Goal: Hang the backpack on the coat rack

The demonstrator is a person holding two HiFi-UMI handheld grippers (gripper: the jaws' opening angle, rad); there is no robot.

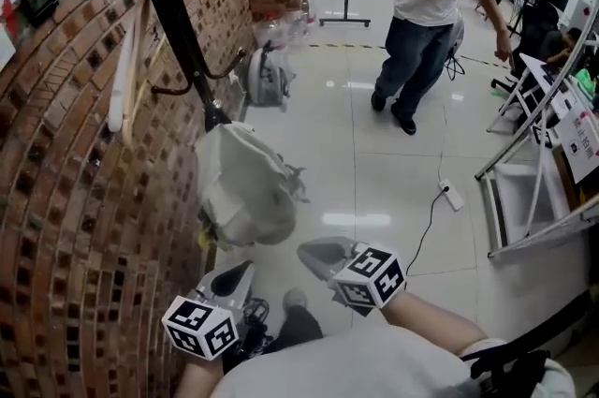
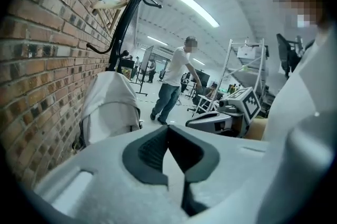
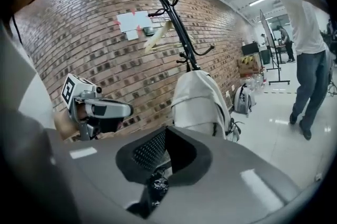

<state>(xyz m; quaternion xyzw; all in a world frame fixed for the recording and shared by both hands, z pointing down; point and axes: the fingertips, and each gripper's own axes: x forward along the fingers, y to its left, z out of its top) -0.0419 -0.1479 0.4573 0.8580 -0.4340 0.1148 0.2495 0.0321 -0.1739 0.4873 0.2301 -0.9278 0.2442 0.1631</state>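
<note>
Already hung: backpack on coat rack, low on the pole.
Looks soft, light, floppy; best gripped at top loop or straps. Left claw and right claw both closed, empty, near it.

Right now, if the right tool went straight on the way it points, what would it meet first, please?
Probably the white backpack on the coat rack, dead ahead of the right tool; depth is unclear.
</note>
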